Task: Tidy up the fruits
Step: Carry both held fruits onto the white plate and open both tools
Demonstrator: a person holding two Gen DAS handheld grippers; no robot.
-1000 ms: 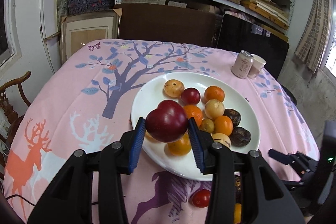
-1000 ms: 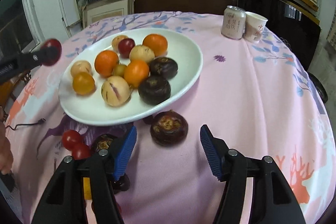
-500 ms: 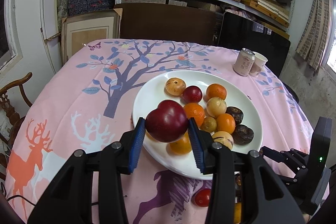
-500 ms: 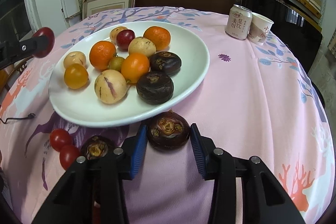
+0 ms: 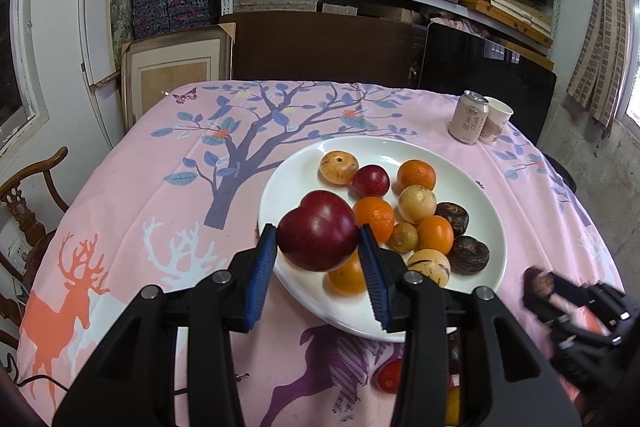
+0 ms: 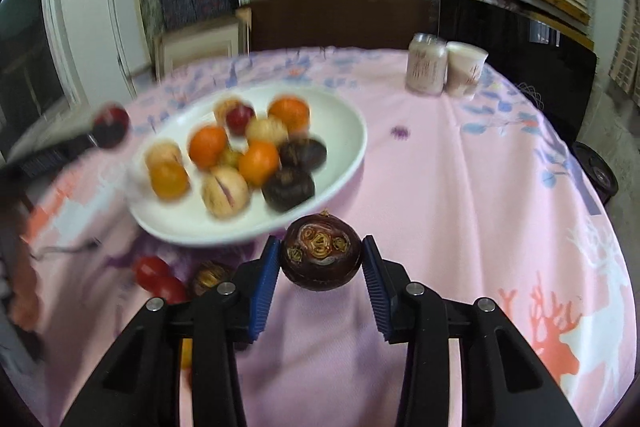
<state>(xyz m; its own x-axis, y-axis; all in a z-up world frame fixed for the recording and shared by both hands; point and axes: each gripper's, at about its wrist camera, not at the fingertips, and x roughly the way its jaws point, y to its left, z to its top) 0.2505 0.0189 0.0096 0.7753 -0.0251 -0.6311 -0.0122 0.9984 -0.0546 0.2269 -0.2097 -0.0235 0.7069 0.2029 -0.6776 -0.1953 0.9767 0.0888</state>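
1. The left gripper is clenched on a large dark red plum, its blue fingers pressing both sides of the fruit, which hangs above the near left edge of the white plate.
2. The right gripper grasps a dark brown round fruit with a curled tan calyx facing up; both pads touch it, and it is held just in front of the plate's near rim, above the pink cloth that covers the worktop.
3. In the left wrist view the right gripper shows blurred at the lower right, off the plate's right side, with the brown fruit at its tip.
4. The plate sits on the worktop and carries 3 oranges, including one at its far side, a small red plum, several pale yellow fruits, and 2 dark brown fruits, one of them near the right rim. All lie close together, many touching.
5. Off the plate, on the cloth near its front edge, lie 2 small red tomatoes side by side, with another dark brown fruit just beside them.
6. A pale drink can and a paper cup stand touching each other at the far right of the worktop, well apart from the plate.
7. The right wrist view is blurred over the plate and the far side.
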